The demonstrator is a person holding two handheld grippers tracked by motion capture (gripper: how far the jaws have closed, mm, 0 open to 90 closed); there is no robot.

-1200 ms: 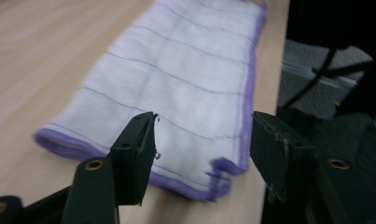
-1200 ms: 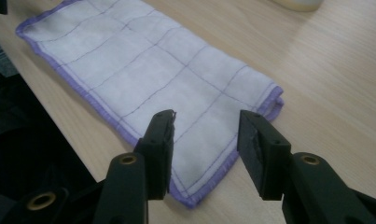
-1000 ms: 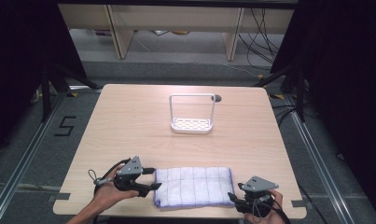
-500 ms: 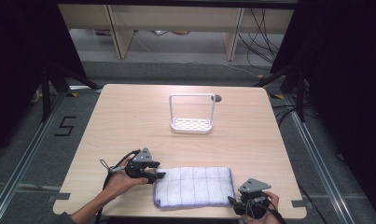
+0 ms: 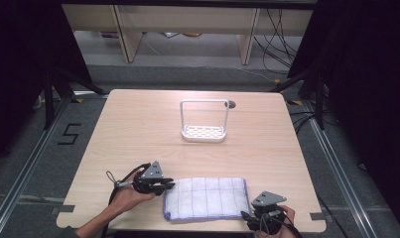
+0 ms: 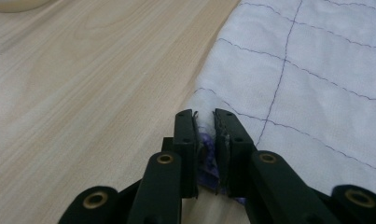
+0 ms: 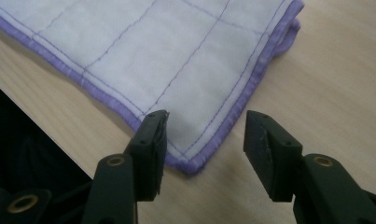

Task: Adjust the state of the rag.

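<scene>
Item: folded white quilted cloth with purple stitched grid and purple hem. Location: near edge of the pale wooden table, lying flat between the two hand-held grippers.

Left gripper: held at the cloth's left edge. Compared with the high views of a second and half a second ago, it has travelled from a lower spot beside the cloth's near-left part up to the far-left corner. In the left gripper view its black jaws stand almost together, with a fold of white fabric and purple hem pinched between them. Judgement: the grasp on this corner looks made, though only a thin ridge of cloth is caught.

Right gripper: at the cloth's near-right corner, having dropped slightly toward the table edge over the same second. In the right gripper view the jaws are wide apart, straddling the purple-hemmed corner; the left jaw rests over the fabric, the right jaw over bare wood. Nothing is gripped yet.

Cloth itself: position and outline unchanged across the second.

Meaning for the work: one corner appears secured and the other is lined up but not closed upon; the likely next need is to close the right jaws on the hem before any lifting or unfolding.

Also present: white wire-framed rack with perforated base, standing upright at mid-table, well apart from the cloth.
</scene>
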